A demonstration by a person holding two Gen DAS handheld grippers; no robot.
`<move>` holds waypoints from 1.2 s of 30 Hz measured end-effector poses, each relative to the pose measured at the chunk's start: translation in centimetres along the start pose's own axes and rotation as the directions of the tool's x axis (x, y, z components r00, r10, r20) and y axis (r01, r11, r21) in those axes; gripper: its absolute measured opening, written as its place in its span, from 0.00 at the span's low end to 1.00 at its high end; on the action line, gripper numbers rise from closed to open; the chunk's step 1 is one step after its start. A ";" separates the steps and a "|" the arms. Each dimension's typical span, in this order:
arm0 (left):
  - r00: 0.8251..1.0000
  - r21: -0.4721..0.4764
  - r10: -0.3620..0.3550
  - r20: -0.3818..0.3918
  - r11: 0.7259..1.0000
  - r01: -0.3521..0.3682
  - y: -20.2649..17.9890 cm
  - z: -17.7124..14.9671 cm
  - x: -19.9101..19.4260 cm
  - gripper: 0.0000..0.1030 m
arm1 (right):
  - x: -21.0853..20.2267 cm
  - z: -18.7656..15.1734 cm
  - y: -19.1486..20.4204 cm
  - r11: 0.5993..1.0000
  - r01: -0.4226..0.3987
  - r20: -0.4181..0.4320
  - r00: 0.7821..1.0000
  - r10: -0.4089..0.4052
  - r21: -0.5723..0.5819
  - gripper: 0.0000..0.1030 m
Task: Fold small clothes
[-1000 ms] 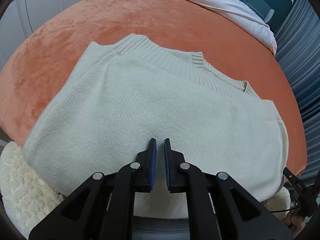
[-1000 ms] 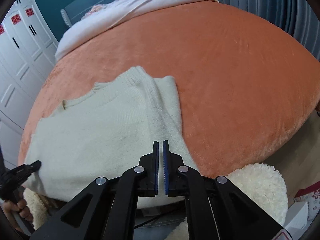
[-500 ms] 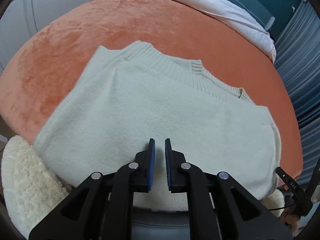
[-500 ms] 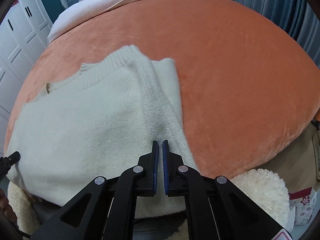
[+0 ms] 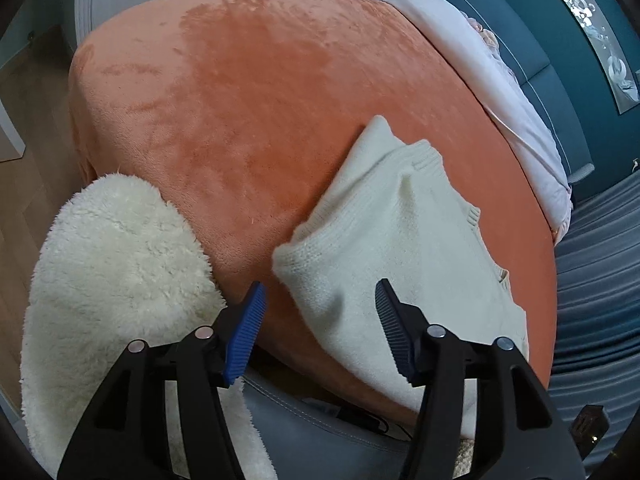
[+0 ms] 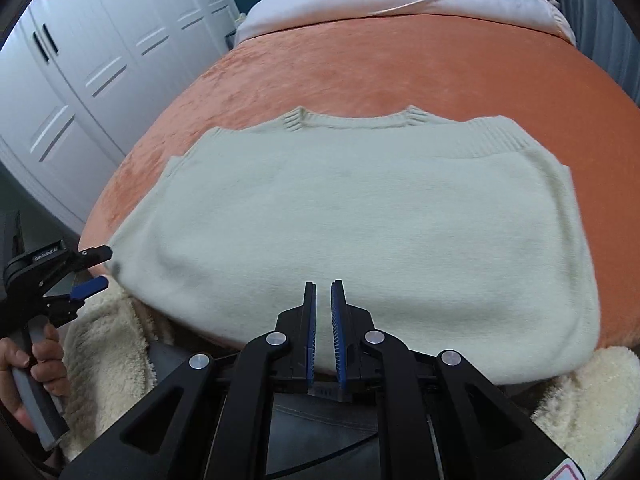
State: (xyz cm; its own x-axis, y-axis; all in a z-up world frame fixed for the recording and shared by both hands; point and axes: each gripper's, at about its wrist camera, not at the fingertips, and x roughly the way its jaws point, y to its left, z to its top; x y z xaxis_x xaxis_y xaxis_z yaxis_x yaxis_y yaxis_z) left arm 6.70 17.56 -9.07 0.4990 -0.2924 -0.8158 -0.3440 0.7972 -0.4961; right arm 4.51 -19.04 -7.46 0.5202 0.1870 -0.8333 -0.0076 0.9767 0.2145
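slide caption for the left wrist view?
Open left tool approaches the near-left corner of a cream knit sweater on an orange bed cover.

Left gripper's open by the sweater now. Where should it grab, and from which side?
Take the sweater at its near-left corner, coming in from the left: that folded edge bulges up off the orange blanket, just ahead of the open left gripper.

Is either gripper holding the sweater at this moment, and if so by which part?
Neither. The left gripper is open beside the sweater's left corner; the right gripper is nearly shut, with nothing between its fingers.
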 end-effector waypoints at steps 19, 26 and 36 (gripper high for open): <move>0.975 0.368 -0.209 0.071 0.914 0.169 -15.0 -0.9 -3.7 0.10 | -0.2 -2.3 -1.3 0.998 -0.006 0.019 1.000 0.004 0.060 0.09; 0.951 0.646 -0.284 -0.121 0.705 0.293 -29.1 -10.4 -0.9 0.10 | -7.8 -5.0 -11.7 0.950 0.041 0.133 0.987 -0.086 0.310 0.11; 0.980 0.781 -0.108 -0.165 0.593 0.197 -27.8 -18.0 5.0 0.41 | -10.9 -5.1 -15.7 0.933 0.033 0.177 0.979 -0.102 0.357 0.47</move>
State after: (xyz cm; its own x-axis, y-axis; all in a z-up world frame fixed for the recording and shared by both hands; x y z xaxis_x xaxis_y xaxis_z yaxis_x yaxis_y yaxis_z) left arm 4.48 -15.59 -4.73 0.3953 -0.4601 -0.7950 0.5155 0.8275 -0.2225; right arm -5.38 -35.92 -4.28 0.6610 0.0648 -0.7476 0.3151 0.8802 0.3549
